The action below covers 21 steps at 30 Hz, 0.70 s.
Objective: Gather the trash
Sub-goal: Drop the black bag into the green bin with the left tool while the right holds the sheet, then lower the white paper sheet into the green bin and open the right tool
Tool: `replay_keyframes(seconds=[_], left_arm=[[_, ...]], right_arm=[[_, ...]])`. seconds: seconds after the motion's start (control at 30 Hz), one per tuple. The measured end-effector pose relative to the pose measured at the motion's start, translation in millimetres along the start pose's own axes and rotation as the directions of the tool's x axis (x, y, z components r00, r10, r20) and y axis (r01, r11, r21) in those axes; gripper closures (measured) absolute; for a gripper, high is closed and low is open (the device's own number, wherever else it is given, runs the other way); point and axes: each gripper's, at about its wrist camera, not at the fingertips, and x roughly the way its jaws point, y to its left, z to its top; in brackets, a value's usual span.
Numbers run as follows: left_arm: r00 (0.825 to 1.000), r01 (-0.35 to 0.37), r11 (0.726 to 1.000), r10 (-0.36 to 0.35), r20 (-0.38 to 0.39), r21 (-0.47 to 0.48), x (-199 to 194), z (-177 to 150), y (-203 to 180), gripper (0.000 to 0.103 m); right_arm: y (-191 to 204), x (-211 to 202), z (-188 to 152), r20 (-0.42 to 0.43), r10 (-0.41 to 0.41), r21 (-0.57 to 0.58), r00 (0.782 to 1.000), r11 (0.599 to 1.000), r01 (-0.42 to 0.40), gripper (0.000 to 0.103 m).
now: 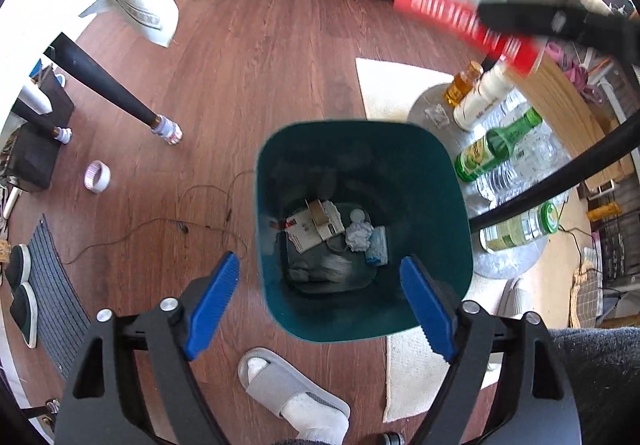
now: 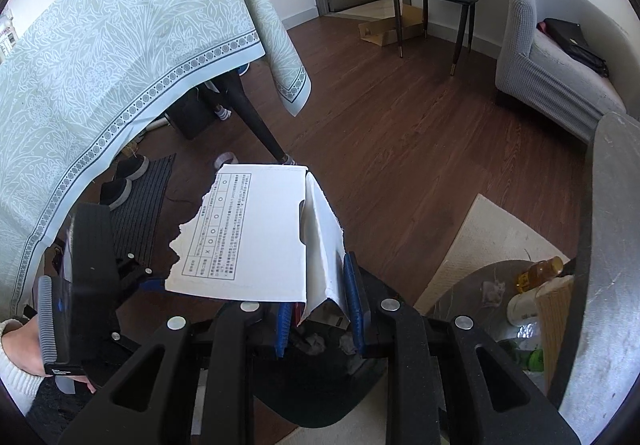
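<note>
A teal trash bin (image 1: 362,173) stands on the wooden floor below my left gripper (image 1: 320,305). Crumpled paper, torn cartons and wrappers (image 1: 336,233) lie at its bottom. The left gripper's blue pads (image 1: 214,301) stand wide open with nothing between them. My right gripper (image 2: 320,317) is shut on a torn white cardboard box (image 2: 248,237) with a printed table on it. In the left wrist view that box (image 1: 460,5) shows its red side, blurred, up high beyond the bin's far right corner. Under the box, the right wrist view shows a dark part of the bin (image 2: 320,385).
A round grey side table (image 1: 512,261) right of the bin carries several bottles (image 1: 496,149). A foot in a grey slipper (image 1: 288,385) stands just before the bin. A tape roll (image 1: 98,175), a thin wire (image 1: 160,225) and a black table leg (image 1: 112,85) lie left.
</note>
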Motion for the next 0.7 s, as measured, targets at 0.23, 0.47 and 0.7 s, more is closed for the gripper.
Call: replay_keyframes(seconds=[0.23, 0.47, 0.7], left_arm=[[0.993, 0.033, 0.999, -0.028, 0.111, -0.042, -38, 9, 9, 0.032], [0.98, 0.057, 0.994, -0.039, 0.194, -0.088, -68, 18, 17, 0.043], [0.966, 0.104, 0.987, -0.07, 0.249, -0.124, -88, 25, 19, 0.055]], right_arm=[[5, 32, -9, -0.083, -0.018, -0.012, 0.996, 1.0, 0.017, 0.079], [10, 69, -24, -0.196, -0.025, -0.029, 0.98, 0.999, 0.02, 0.079], [20, 103, -42, -0.312, -0.031, -0.061, 0.95, 0.998, 0.013, 0.079]])
